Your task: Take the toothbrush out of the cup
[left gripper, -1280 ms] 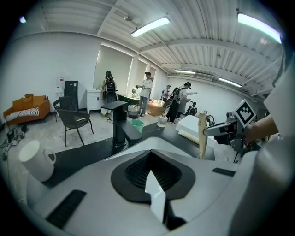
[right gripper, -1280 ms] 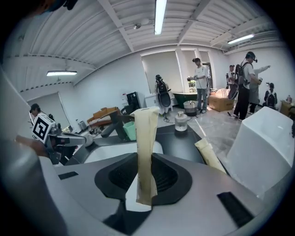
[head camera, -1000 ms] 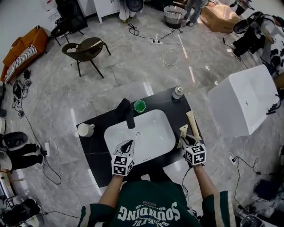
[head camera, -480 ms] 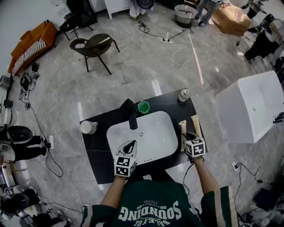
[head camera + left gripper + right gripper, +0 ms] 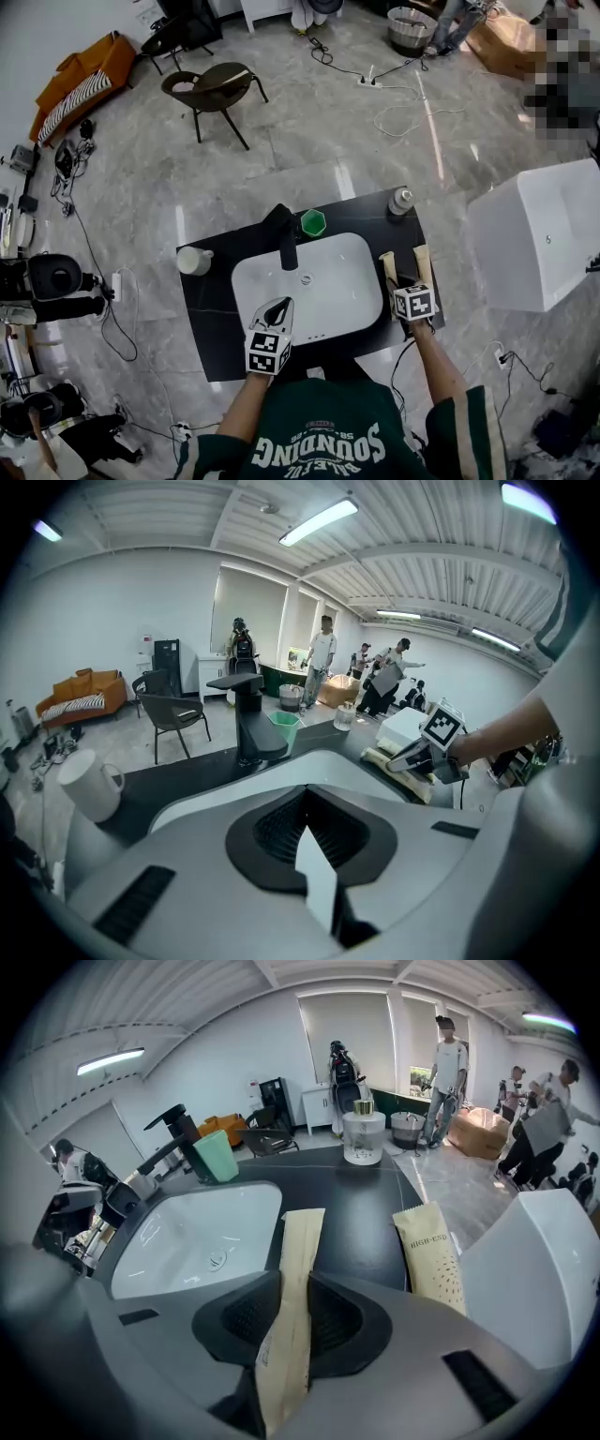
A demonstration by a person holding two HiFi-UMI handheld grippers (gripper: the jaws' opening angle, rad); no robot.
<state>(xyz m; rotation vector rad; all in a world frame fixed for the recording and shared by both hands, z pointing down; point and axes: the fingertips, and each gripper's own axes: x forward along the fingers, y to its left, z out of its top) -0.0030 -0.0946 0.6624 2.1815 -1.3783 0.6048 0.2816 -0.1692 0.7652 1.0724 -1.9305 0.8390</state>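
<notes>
Seen from above, a dark table (image 5: 211,314) carries a white sink (image 5: 342,272), and you stand at its near edge with a hand-held gripper in each hand; all places here are given from that sink.

Your right hand-held gripper (image 5: 401,284) is just off the sink's right rim, tilted steeply down; its jaws are clamped on the sides of a long beige toothbrush packet (image 5: 298,1260), which runs out past the jaws toward the back of the table; its far end lies close to the sink's right rim, though you cannot tell whether it touches the table.

A second packet (image 5: 433,1255) of the same kind, printed "HIGH-END", lies flat on the table just beside the first, on the side farther from the sink.

Your left hand-held gripper (image 5: 284,305) hovers over the sink's near left part; its jaws are drawn together with nothing gripped, and only a thin pale sliver shows between them.

The green cup (image 5: 312,223) stands upright just behind the sink's back rim, beside the black faucet (image 5: 284,239); it is well apart from both grippers.

A white mug (image 5: 192,261) sits on the table left of the sink; a small clear bottle (image 5: 401,200) stands at the table's back right corner.
</notes>
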